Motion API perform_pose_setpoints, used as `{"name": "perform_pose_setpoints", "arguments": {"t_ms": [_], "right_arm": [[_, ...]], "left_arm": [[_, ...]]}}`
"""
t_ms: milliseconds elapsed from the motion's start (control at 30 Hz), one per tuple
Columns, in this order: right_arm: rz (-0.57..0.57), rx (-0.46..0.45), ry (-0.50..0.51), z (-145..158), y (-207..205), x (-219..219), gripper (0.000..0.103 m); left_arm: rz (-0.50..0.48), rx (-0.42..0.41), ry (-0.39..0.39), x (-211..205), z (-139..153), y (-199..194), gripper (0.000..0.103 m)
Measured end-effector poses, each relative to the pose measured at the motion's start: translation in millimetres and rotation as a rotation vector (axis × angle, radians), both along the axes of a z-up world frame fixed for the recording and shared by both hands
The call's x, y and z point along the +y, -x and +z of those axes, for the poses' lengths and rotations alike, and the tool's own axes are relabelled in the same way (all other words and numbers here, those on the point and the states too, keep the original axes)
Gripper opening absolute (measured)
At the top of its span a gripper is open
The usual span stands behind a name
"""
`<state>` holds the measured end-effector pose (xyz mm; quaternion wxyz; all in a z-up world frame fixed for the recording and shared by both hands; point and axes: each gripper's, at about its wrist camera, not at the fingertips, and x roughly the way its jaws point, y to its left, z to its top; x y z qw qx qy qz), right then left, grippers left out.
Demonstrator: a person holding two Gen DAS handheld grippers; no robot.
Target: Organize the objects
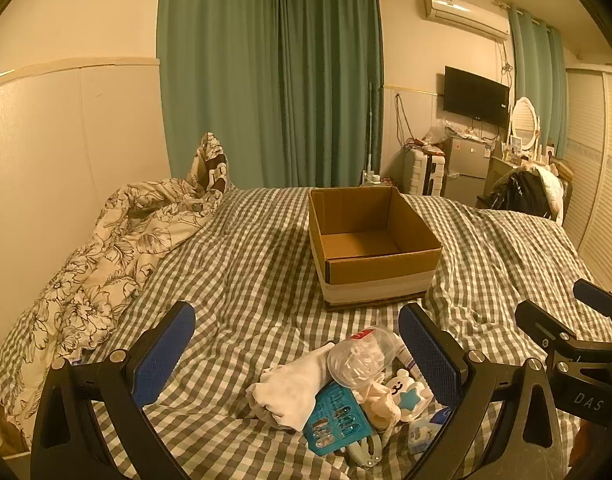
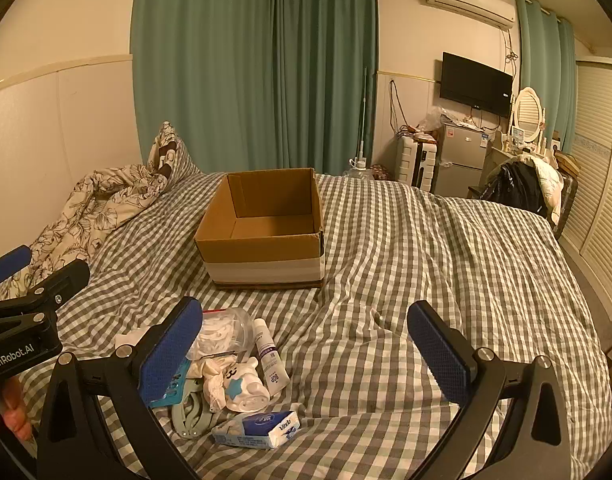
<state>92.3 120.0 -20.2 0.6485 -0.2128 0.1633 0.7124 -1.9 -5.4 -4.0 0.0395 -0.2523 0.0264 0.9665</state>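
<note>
An open, empty cardboard box (image 1: 372, 246) (image 2: 261, 232) stands on the checked bed. In front of it lies a pile: a clear plastic jar (image 1: 362, 354) (image 2: 225, 330), a white cloth (image 1: 295, 390), a teal card of stick-on nails (image 1: 338, 420), a white bear-shaped item (image 1: 406, 394) (image 2: 245, 386), a tube (image 2: 270, 356), a blue tissue pack (image 2: 261, 428) and a pale clip (image 2: 191, 412). My left gripper (image 1: 297, 354) is open above the pile, holding nothing. My right gripper (image 2: 306, 350) is open and empty over bare bedding, right of the pile.
A floral quilt (image 1: 105, 256) is bunched along the left wall. Green curtains (image 1: 265, 80) hang behind the bed. A fridge (image 2: 462, 160), suitcase, TV and chair with clothes (image 2: 522, 186) stand at the far right.
</note>
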Motion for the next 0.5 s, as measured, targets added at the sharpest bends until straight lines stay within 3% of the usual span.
{"name": "perform_pose_setpoints", "arguments": {"t_ms": [500], "right_arm": [[-0.012, -0.004, 0.004, -1.5, 4.0, -0.7, 0.103]], "left_arm": [[-0.011, -0.013, 0.0, -2.2, -2.9, 1.0, 0.103]]}}
